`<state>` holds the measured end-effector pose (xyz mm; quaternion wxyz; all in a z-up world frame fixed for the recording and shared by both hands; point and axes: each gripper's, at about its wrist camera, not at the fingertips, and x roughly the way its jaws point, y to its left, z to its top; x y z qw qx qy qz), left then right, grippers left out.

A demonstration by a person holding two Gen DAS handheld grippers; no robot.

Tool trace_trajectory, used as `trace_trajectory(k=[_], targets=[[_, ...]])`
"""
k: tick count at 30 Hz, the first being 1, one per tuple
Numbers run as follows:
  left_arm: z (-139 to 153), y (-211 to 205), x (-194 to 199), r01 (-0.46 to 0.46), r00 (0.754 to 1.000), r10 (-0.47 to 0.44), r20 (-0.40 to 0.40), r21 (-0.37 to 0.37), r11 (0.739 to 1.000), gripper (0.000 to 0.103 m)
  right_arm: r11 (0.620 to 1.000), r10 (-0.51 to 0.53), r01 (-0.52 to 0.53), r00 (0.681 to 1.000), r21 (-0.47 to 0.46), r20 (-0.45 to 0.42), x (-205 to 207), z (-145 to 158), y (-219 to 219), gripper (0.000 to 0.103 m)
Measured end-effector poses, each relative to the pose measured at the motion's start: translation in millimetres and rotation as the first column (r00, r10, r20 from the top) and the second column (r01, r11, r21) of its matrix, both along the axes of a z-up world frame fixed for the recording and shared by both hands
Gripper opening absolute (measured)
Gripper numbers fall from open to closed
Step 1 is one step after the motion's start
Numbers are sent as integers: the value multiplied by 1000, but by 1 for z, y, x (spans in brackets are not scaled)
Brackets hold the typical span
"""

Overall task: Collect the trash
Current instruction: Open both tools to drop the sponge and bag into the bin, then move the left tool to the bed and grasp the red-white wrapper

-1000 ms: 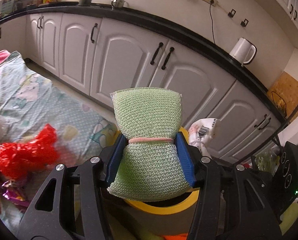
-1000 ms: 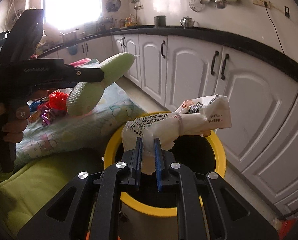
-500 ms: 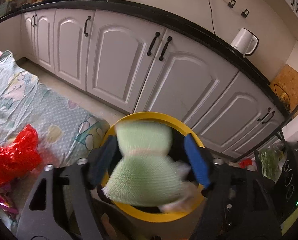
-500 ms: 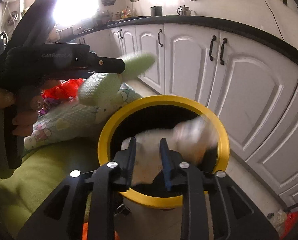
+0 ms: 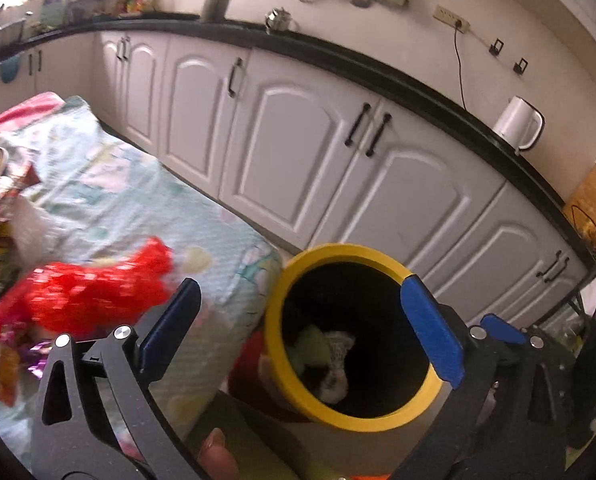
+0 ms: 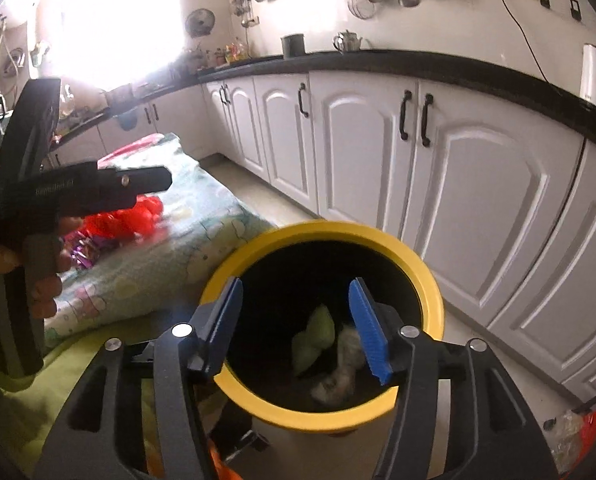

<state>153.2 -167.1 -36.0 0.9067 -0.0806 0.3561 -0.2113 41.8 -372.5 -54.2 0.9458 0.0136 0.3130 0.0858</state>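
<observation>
Left gripper: jaws opening, near full spread, nothing between; green mesh sponge clamped there a second ago, now released. Right gripper: jaws opening, about half spread, nothing between; white wrapper pinched there a second ago, now dropped.

Directly below both: yellow-rimmed bin. Inside on the dark bottom: green sponge and white wrapper, side by side, clear of both sets of pads.

Further out, left: patterned cloth with red plastic bag and foil wrappers on top, uncollected. Behind: white cabinets, white kettle on black counter.

Judged status: two items delivered; both grippers free for the red bag and wrappers next.
</observation>
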Motion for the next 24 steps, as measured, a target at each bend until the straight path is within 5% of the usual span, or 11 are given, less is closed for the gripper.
trace_trajectory(k=[20,24], targets=[[30,97,-26,-229,964,226,137,6,974,92,986,145,-139,987,-88,65,11,38,67,60],[32,115,-29,-268,953,265,148,-1,963,92,985,169,-166,983,-49,70,18,46,81,63]])
